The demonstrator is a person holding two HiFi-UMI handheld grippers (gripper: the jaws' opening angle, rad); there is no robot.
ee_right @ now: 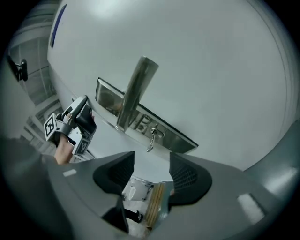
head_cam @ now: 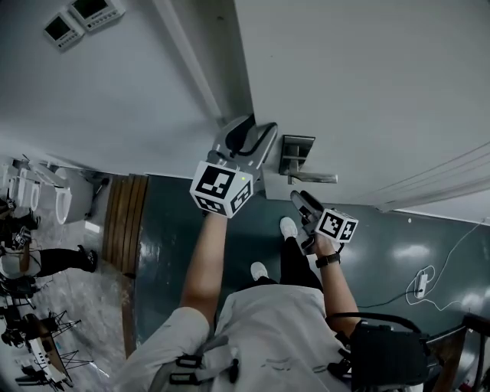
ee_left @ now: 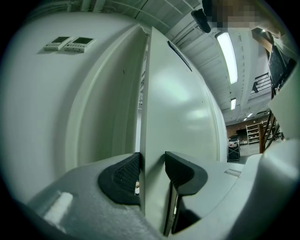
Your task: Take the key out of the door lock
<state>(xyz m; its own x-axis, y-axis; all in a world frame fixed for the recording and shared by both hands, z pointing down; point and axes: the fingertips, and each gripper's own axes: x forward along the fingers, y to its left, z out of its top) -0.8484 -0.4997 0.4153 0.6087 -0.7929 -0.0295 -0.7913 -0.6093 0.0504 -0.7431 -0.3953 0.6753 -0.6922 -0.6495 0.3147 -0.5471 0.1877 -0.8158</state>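
Observation:
A small metal key sticks in the lock of a steel lock plate on the white door, just under the lever handle. My right gripper is open and empty, a short way back from the key, with its jaws on either side of it in the right gripper view. In the head view the right gripper sits just below the handle. My left gripper is shut on the door's edge, one pad on each face. It shows at the edge in the head view.
Two wall control panels hang left of the door frame. A wooden strip lies on the dark floor. A cable with a plug lies at the right. Another person's legs show at far left.

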